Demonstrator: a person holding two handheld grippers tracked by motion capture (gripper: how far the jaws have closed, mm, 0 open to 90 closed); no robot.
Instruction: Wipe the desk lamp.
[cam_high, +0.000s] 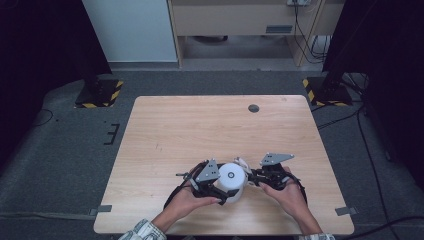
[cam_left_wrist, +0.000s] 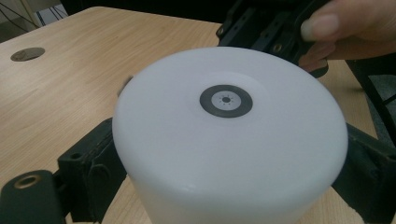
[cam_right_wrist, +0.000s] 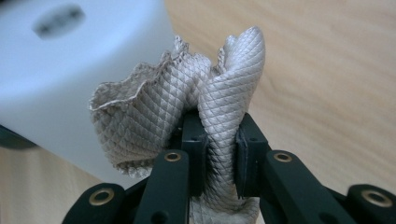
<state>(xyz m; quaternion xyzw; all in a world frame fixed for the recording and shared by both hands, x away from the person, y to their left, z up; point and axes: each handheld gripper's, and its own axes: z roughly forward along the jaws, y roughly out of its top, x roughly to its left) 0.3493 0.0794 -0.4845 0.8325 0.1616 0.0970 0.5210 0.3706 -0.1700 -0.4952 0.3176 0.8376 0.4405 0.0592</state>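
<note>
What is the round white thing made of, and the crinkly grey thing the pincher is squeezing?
The round white thing looks like smooth matte plastic: even, seamless, softly lit, with a small dark ring in its top. It could be another hard material. The crinkly grey thing looks like woven cloth: a fine diamond pattern, a stitched wavy edge, and soft folds where the right gripper pinches it.
</note>
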